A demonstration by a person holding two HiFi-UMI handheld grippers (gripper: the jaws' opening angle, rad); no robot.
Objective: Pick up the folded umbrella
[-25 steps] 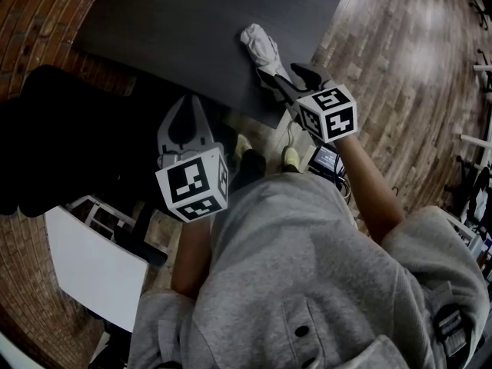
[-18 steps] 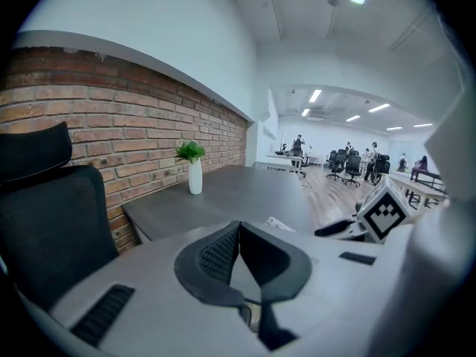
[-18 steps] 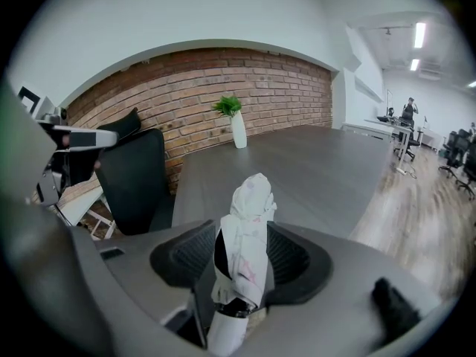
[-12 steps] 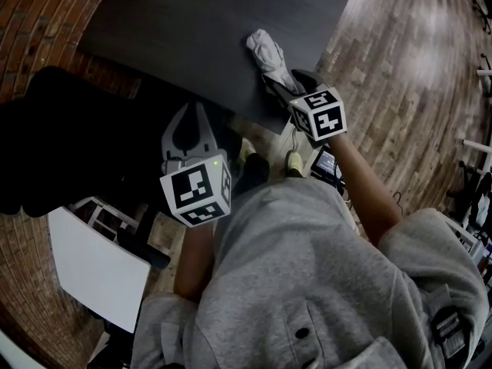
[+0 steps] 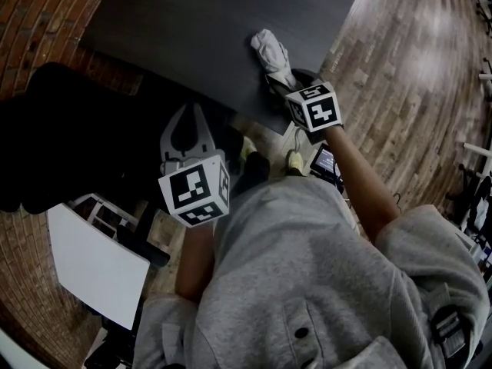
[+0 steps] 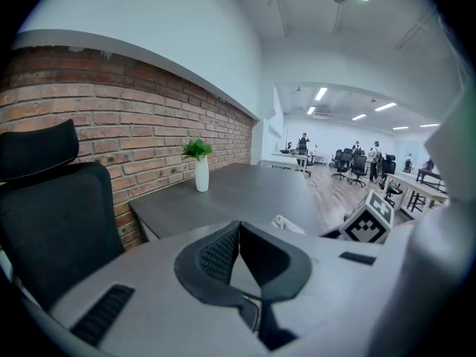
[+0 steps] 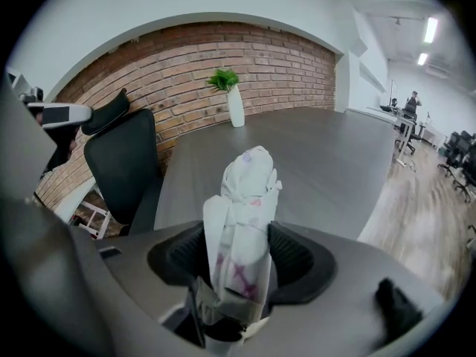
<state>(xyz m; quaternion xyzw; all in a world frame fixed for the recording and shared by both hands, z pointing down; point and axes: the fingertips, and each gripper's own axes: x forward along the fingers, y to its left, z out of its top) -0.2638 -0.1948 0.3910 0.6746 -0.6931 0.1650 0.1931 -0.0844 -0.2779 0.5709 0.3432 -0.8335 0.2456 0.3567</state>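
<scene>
A folded umbrella of white cloth with faint pink and purple marks [image 5: 270, 52] lies on the dark grey bench [image 5: 177, 21], close to the bench's near right corner, its length running in from the near edge. The right gripper [image 5: 283, 79] is tilted down over that corner. Its jaws have just been opening and stand wide apart, with the lower end of the umbrella between them. The cloth fills most of the gap, and no firm squeeze on it can be seen. The left gripper [image 5: 194, 108] hangs off the bench's near edge, over a black office chair [image 5: 69, 129], its jaws together at the tips with nothing between them. At the bench's far end, on the brick-wall side, stands a slim white vase with a green plant [image 6: 201, 171].
</scene>
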